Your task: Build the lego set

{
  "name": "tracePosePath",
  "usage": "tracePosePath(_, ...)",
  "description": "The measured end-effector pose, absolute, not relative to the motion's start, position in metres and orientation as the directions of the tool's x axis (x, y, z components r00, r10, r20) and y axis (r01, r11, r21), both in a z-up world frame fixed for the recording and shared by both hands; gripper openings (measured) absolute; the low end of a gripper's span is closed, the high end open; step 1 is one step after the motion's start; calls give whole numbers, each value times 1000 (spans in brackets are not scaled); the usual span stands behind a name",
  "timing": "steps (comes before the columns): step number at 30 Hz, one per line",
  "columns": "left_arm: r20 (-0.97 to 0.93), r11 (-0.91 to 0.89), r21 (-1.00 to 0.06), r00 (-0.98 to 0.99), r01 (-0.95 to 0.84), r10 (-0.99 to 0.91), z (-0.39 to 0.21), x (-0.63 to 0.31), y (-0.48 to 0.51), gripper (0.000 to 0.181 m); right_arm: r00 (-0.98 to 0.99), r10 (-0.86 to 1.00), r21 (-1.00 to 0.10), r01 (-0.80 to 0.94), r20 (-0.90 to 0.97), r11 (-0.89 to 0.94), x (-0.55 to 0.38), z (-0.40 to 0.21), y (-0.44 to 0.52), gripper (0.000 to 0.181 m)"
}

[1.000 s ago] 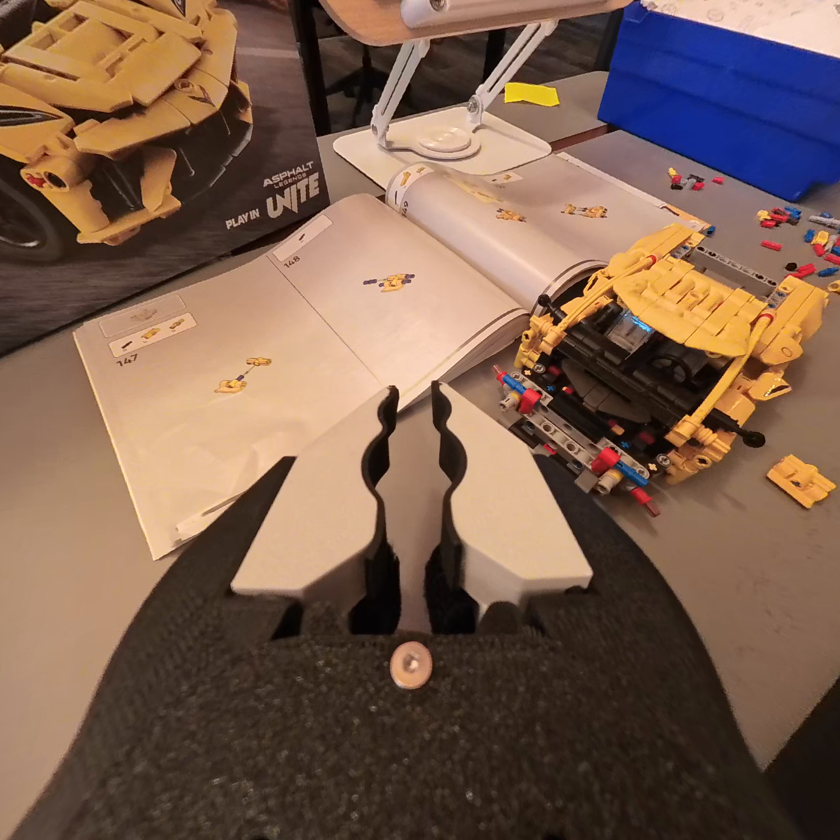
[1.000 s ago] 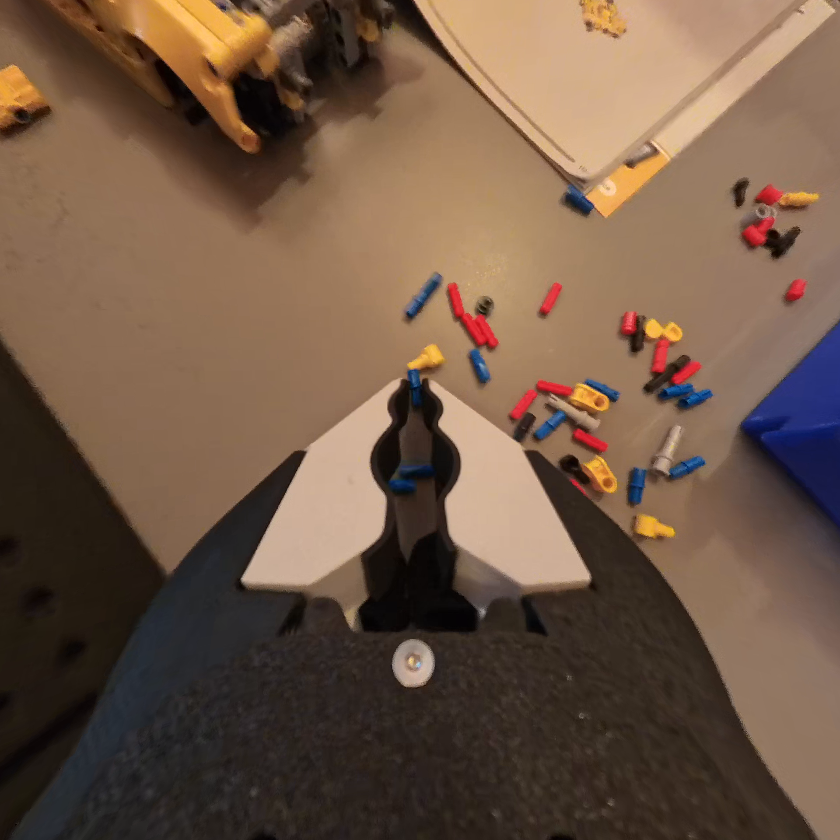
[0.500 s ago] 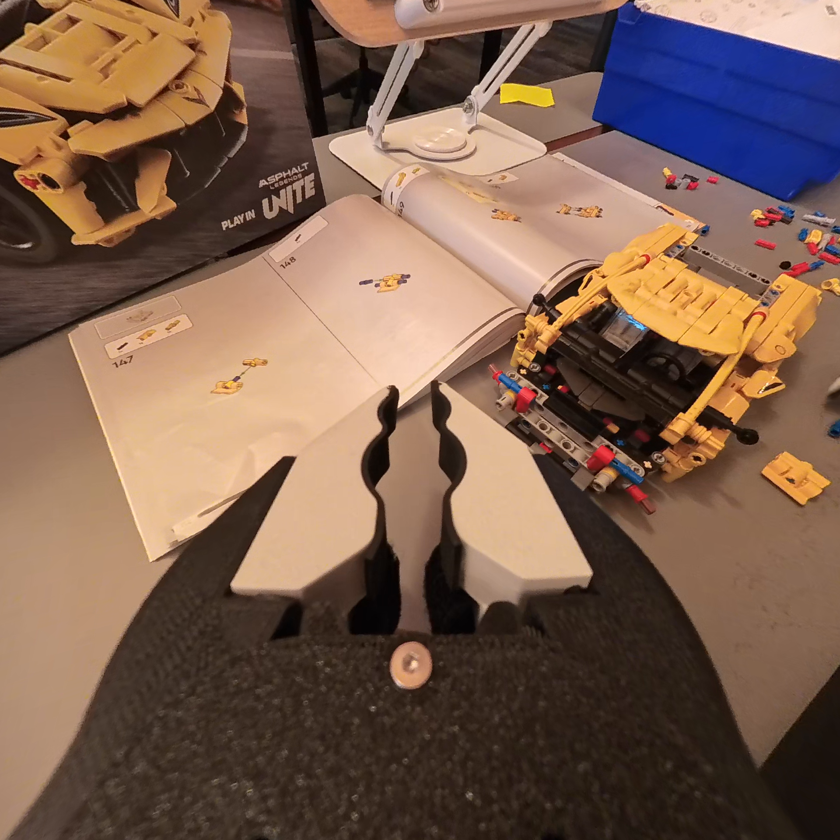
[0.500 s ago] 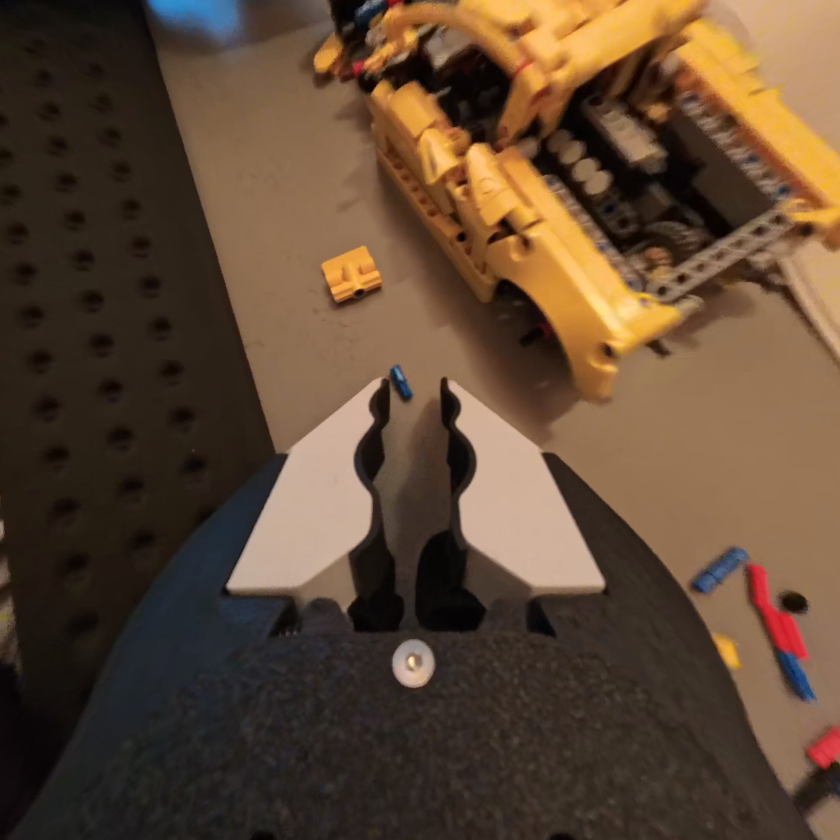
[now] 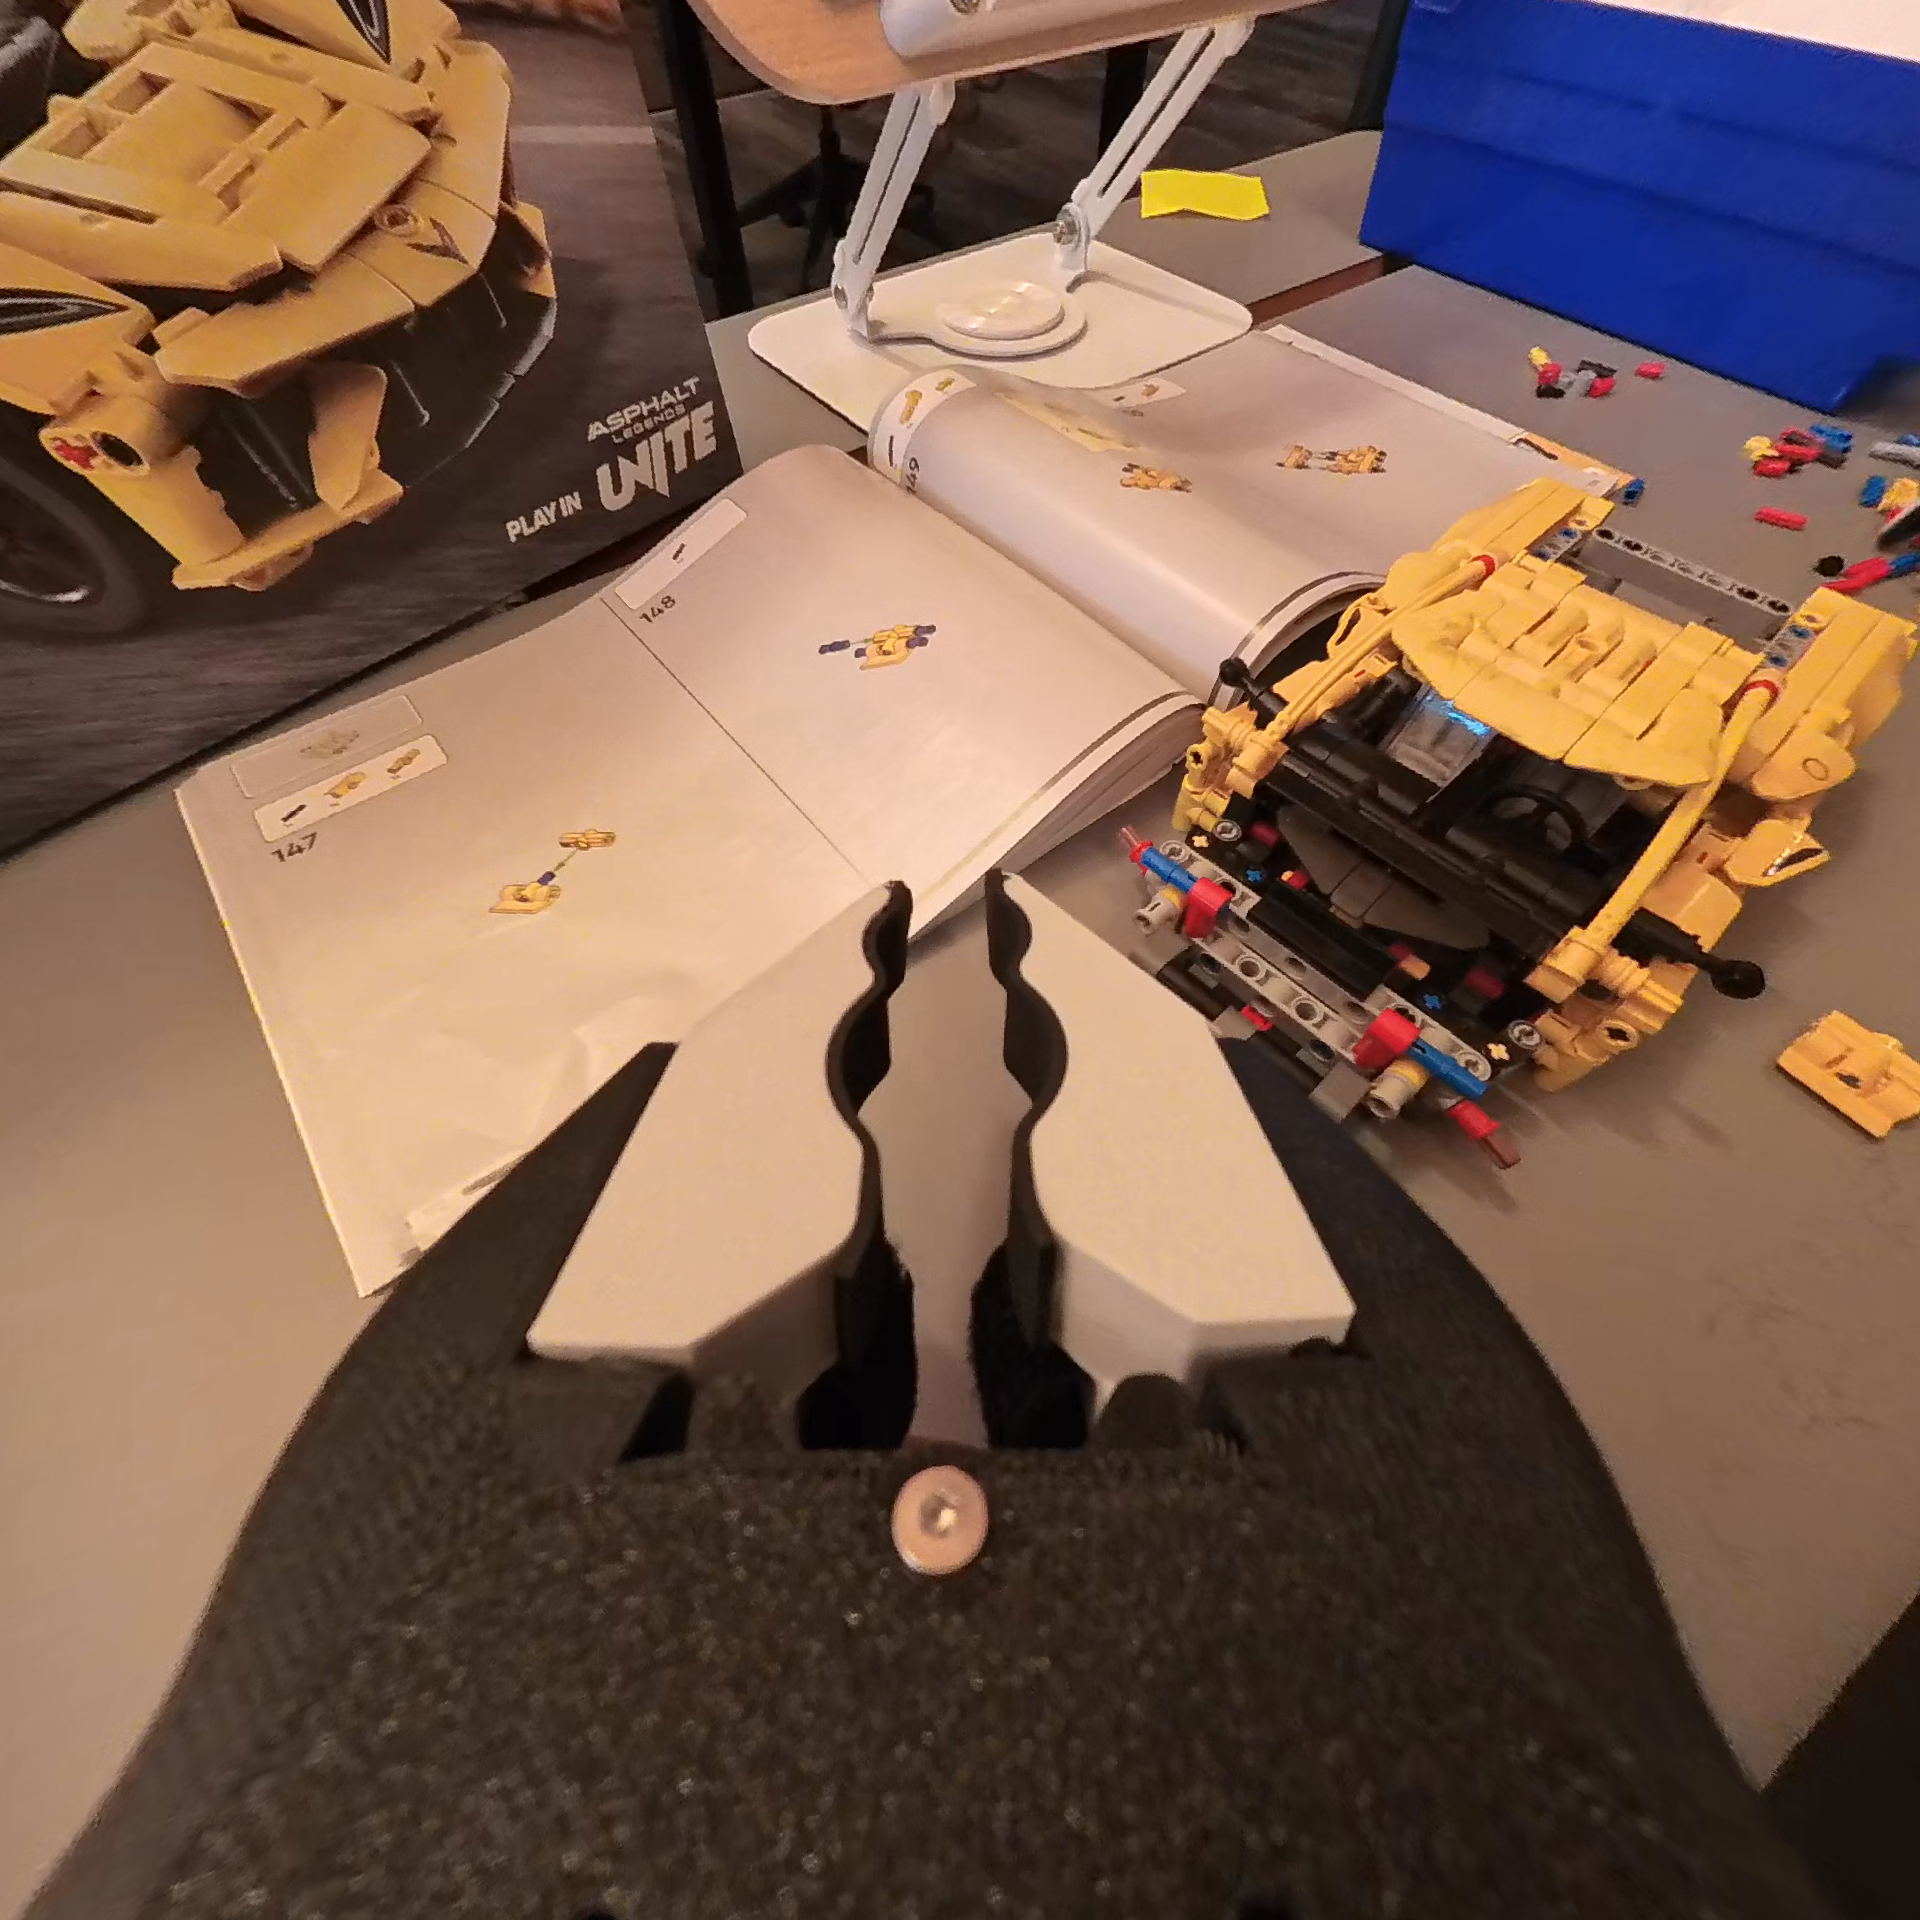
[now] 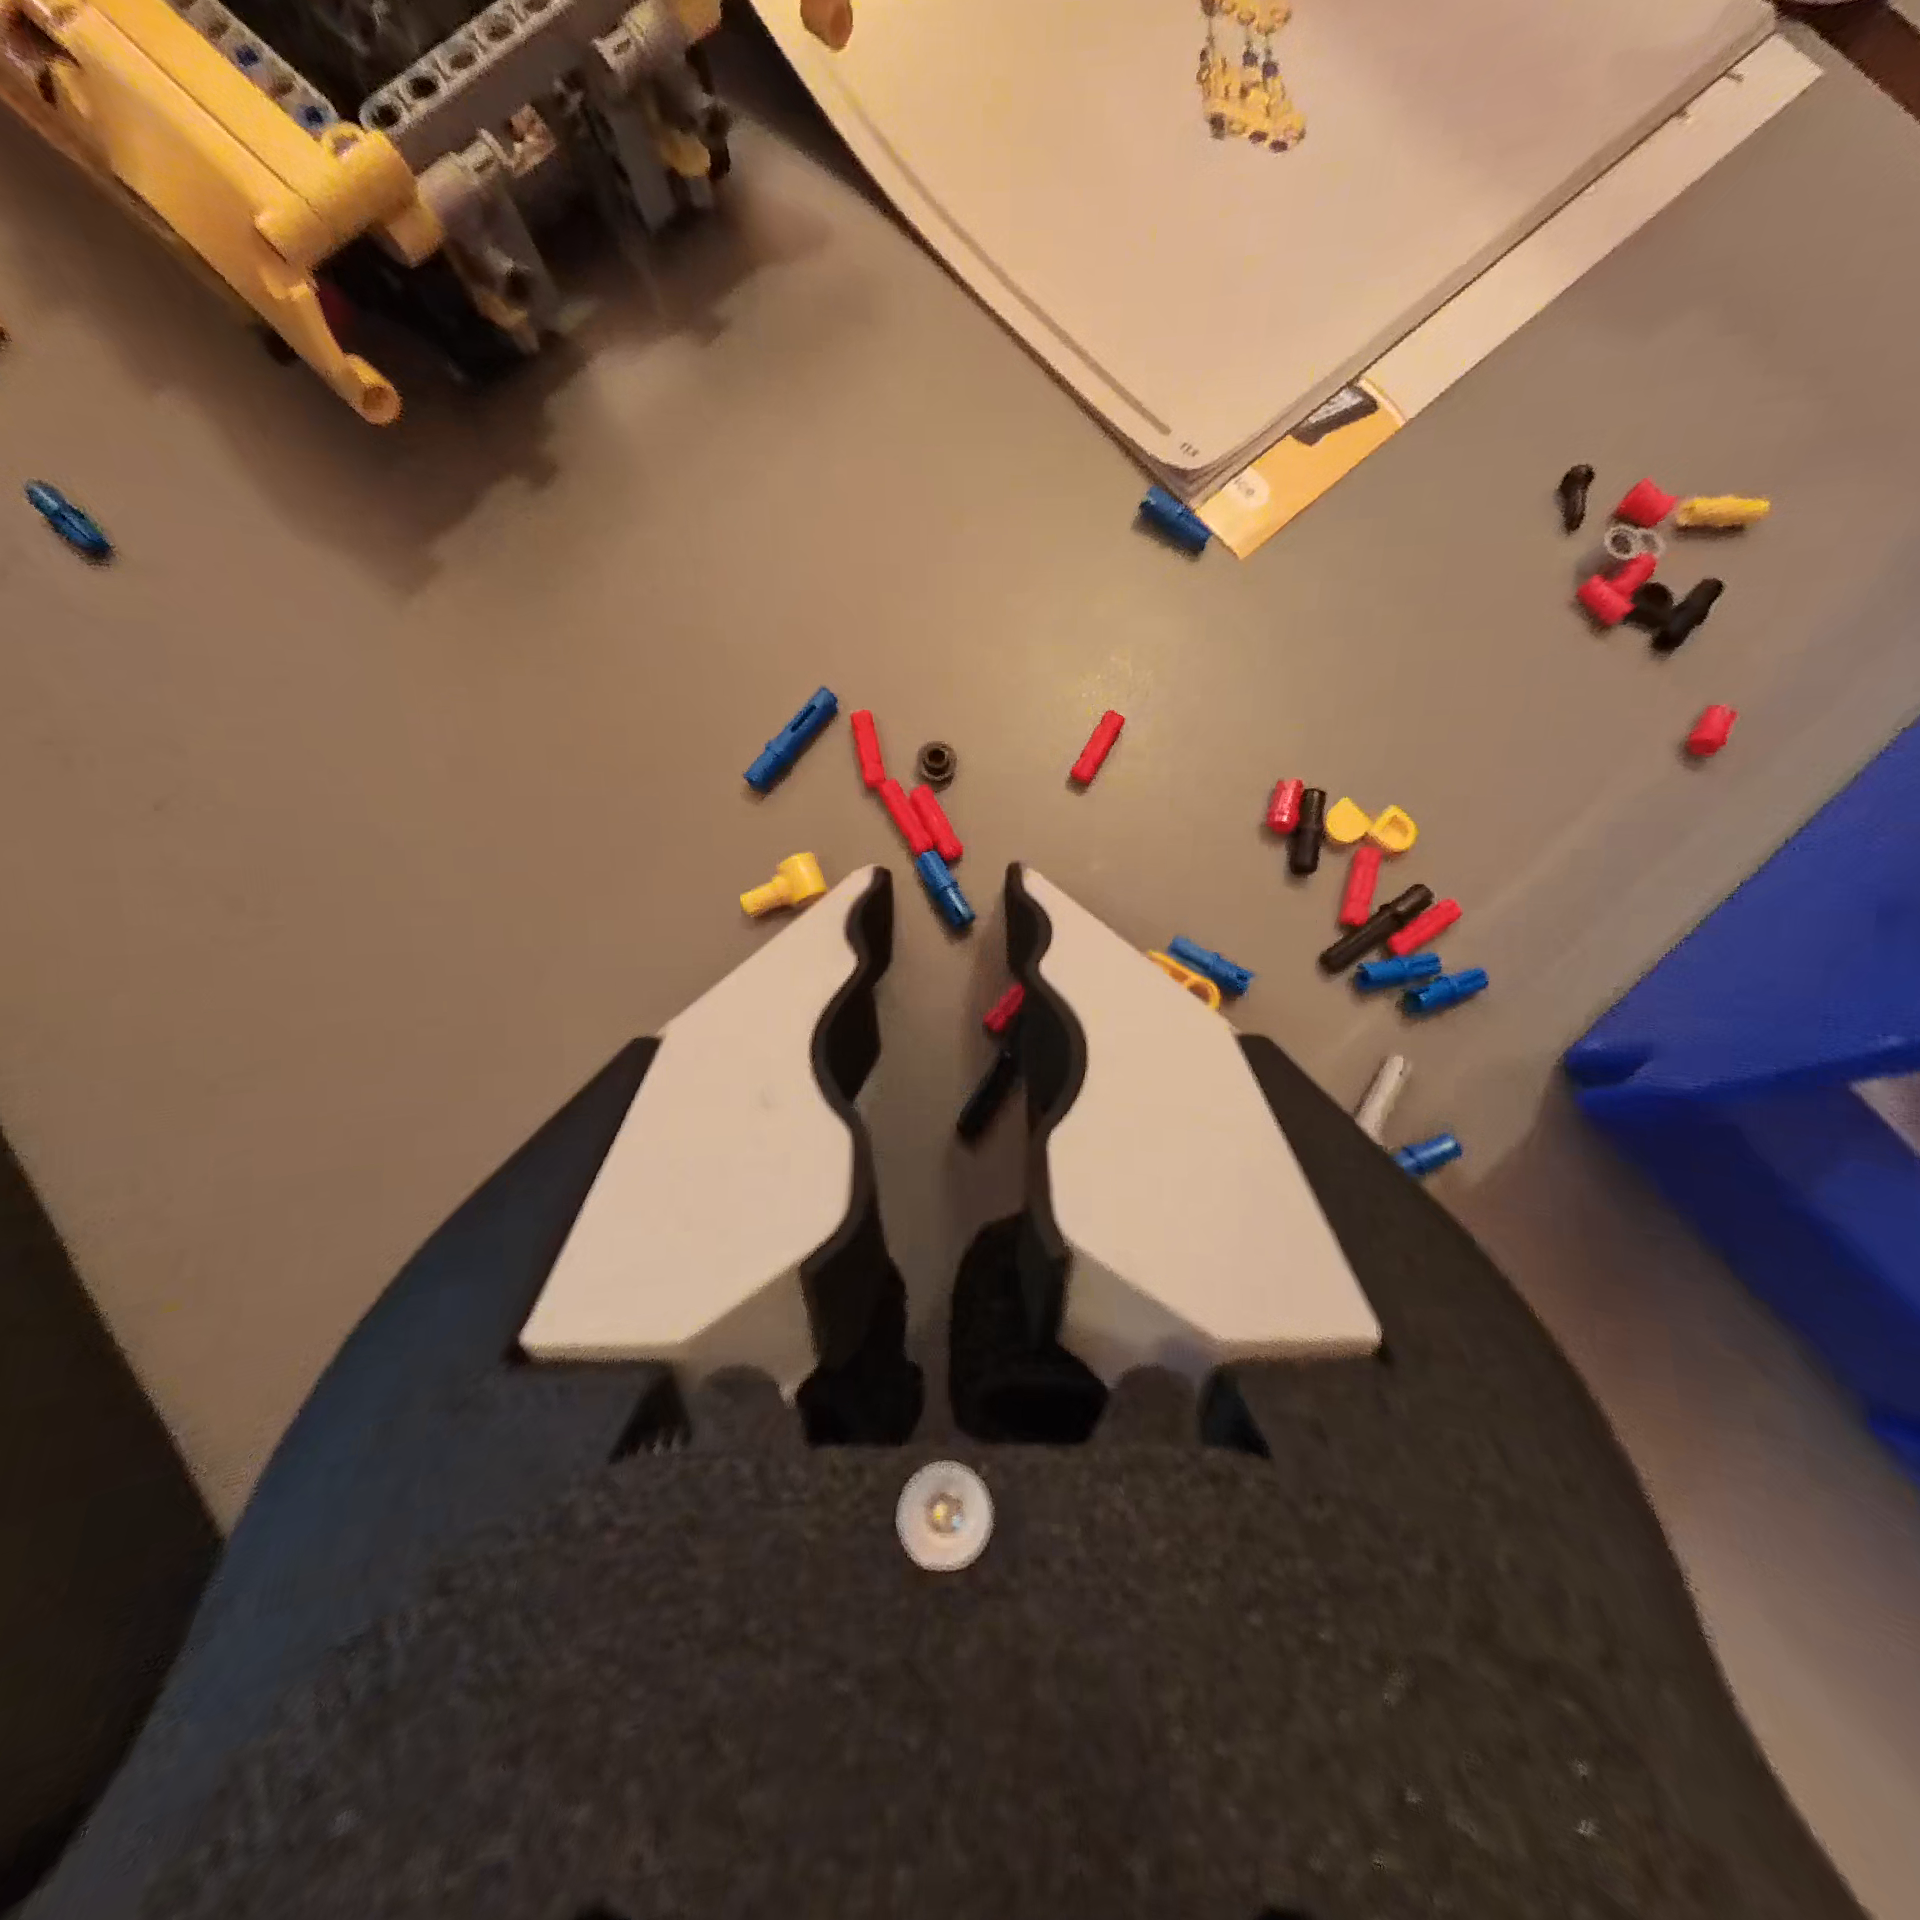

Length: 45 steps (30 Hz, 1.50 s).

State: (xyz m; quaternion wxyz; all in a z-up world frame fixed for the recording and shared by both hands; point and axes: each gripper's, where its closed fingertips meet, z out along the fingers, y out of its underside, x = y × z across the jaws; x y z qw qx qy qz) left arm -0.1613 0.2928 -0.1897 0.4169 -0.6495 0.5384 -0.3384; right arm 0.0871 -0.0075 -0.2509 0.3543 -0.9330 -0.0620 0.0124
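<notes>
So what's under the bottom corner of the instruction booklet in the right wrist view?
A blue pin pokes out from under the instruction booklet beside its yellow-orange back cover. Anything further under the pages is covered.

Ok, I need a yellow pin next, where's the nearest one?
Right wrist view: small yellow pin on the grey table, just left of the right hand-held gripper.

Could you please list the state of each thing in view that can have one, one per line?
Left tongs: open, empty, above the booklet's edge.
Right tongs: open, empty, over loose pins.
Instruction booklet: open, lying flat.
Yellow Lego car: partly built, upright on the table.
Loose pins: scattered on the table.
Blue bin: lidded.
</notes>
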Motion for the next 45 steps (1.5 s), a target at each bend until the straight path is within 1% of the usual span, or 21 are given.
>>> tracePosePath(1,-13,-69,-905,190,-419,-982,-190,-161,292,14,992,125,-661,110,25,-743,88,-252,-6,17)
tracePosePath(2,-18,-64,-905,189,-421,-982,-190,-161,292,14,992,122,-662,104,19,-742,88,-251,-6,4)
tracePosePath(5,-36,-47,-905,186,-422,-982,-189,-160,292,14,992,124,-636,110,23,-764,85,-247,-11,4)
tracePosePath(8,-38,-43,-906,181,-422,-983,-189,-160,291,14,988,155,-688,119,9,-716,61,-220,-4,4)
tracePosePath(11,-40,-39,-905,175,-424,-984,-190,-159,289,14,963,265,-700,155,-50,-697,3,-209,12,4)
tracePosePath(14,-44,-34,-905,173,-423,-984,-189,-160,288,14,925,371,-687,217,-82,-693,-56,-223,24,4)
tracePosePath(16,-39,-37,-907,172,-419,-984,-189,-160,288,14,913,399,-678,239,-87,-695,-79,-236,30,4)
tracePosePath(19,-35,-39,-908,169,-417,-985,-189,-160,287,14,919,388,-651,253,-69,-716,-87,-253,35,5)
tracePosePath(21,-38,-36,-908,169,-417,-985,-188,-160,286,14,922,376,-673,223,-89,-705,-90,-252,39,5)
tracePosePath(23,-40,-35,-907,169,-419,-985,-189,-160,286,14,924,370,-694,202,-100,-691,-88,-247,40,16)
tracePosePath(26,-38,-36,-908,168,-417,-985,-188,-160,286,14,962,273,-747,162,-27,-645,-47,-226,50,19)
tracePosePath(27,-38,-37,-908,168,-418,-985,-189,-160,286,14,979,202,-751,151,24,-643,-20,-220,54,6)
tracePosePath(28,-39,-36,-907,168,-419,-985,-189,-160,286,14,992,76,-756,123,96,-643,16,-214,58,18)
tracePosePath(29,-40,-34,-907,168,-419,-985,-189,-160,286,14,985,-47,-749,93,164,-656,53,-211,60,21)
tracePosePath(32,-47,-30,-906,170,-422,-984,-189,-160,287,14,949,-240,-735,-13,205,-678,117,-214,62,24)
tracePosePath(33,-49,-29,-905,172,-423,-984,-190,-160,287,14,943,-281,-728,-65,179,-682,127,-221,64,24)
tracePosePath(35,-49,-30,-905,174,-425,-983,-190,-160,288,14,942,-319,-683,-166,103,-711,134,-238,69,26)
tracePosePath(37,-50,-30,-905,176,-425,-983,-190,-161,288,14,945,-322,-647,-213,53,-732,130,-250,73,28)
tracePosePath(42,-48,-29,-904,169,-427,-984,-190,-160,287,14,942,-330,-645,-217,58,-732,127,-253,74,29)
tracePosePath(44,-51,-26,-904,167,-427,-985,-190,-160,286,14,940,-336,-646,-219,61,-731,127,-253,73,15)
tracePosePath(45,-52,-25,-904,167,-428,-985,-190,-160,286,14,941,-330,-641,-212,69,-738,127,-253,73,15)
